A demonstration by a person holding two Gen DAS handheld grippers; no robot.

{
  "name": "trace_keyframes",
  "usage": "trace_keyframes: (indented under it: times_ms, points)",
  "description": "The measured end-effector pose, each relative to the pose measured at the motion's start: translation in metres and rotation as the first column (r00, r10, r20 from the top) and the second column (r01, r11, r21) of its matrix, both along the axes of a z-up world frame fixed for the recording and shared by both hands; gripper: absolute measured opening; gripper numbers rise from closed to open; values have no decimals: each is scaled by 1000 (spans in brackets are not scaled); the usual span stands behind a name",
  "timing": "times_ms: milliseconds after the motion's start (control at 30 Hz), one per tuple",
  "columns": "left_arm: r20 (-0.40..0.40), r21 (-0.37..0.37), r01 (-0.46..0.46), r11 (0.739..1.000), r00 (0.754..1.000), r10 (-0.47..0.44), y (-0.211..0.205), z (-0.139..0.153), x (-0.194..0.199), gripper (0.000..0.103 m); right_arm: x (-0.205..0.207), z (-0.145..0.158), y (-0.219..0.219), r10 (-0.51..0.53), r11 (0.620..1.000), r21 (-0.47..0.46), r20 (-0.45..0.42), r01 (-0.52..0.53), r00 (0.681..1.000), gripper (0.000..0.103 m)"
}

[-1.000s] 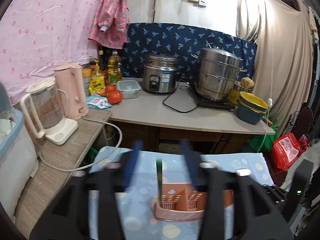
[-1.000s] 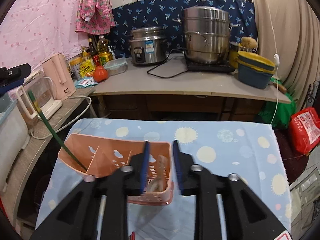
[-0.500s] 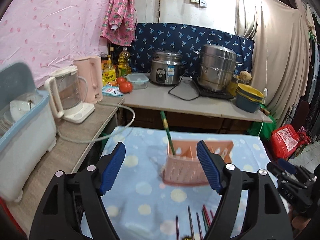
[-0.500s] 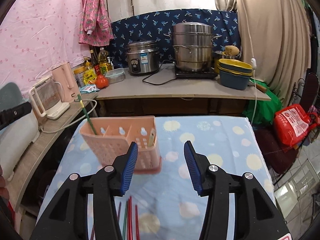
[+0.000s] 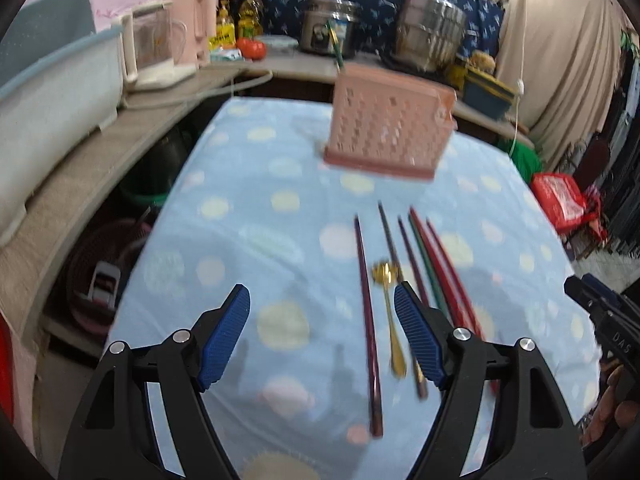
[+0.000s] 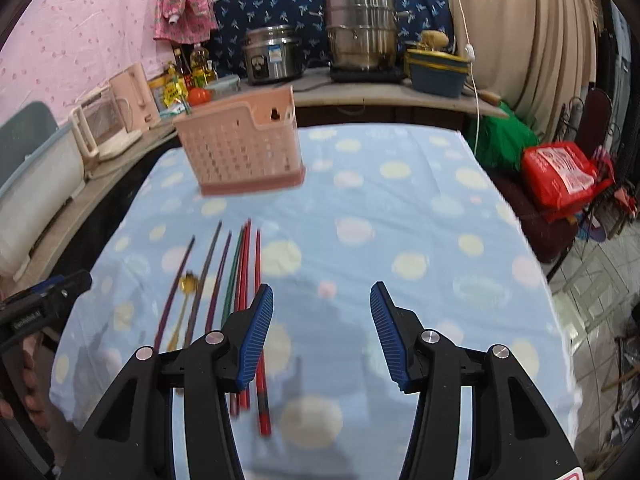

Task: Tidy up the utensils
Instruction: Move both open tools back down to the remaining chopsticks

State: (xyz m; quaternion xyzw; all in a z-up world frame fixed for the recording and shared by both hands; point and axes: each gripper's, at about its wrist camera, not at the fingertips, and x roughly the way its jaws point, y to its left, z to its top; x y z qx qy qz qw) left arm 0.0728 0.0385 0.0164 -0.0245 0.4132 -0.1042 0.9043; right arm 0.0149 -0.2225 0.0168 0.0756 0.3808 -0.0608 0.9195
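Pink perforated holder (image 5: 388,128) stands upright at the far end of the dotted blue cloth (image 5: 248,240), a green chopstick (image 5: 334,46) rising from it. Nearer lie purple, green and red chopsticks (image 5: 416,264) side by side, with a gold spoon (image 5: 390,312) among them. Left gripper (image 5: 322,336) and right gripper (image 6: 322,334) are both spread, empty. No legible writing.

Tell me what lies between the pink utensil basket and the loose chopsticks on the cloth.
Nothing: only bare blue dotted cloth separates the pink basket from the far tips of the chopsticks. Both wrist views show it.
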Motion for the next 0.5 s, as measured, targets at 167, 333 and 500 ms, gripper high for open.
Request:
trace_keyframes:
  times_ms: [167,333,500]
  points:
    - [-85,8,60,998,995,-59,-15,-38,-28,71,-27,-32,14,3,1000,23,-59,-2,998,49]
    - [-114,38,98,994,989,-94,-29,-61,-45,70,-40,-51,23,14,998,56,-98,-9,995,49]
    - [-138,46,112,993,985,-104,-34,-75,-49,58,-45,-57,29,25,998,61,-105,-19,994,50]
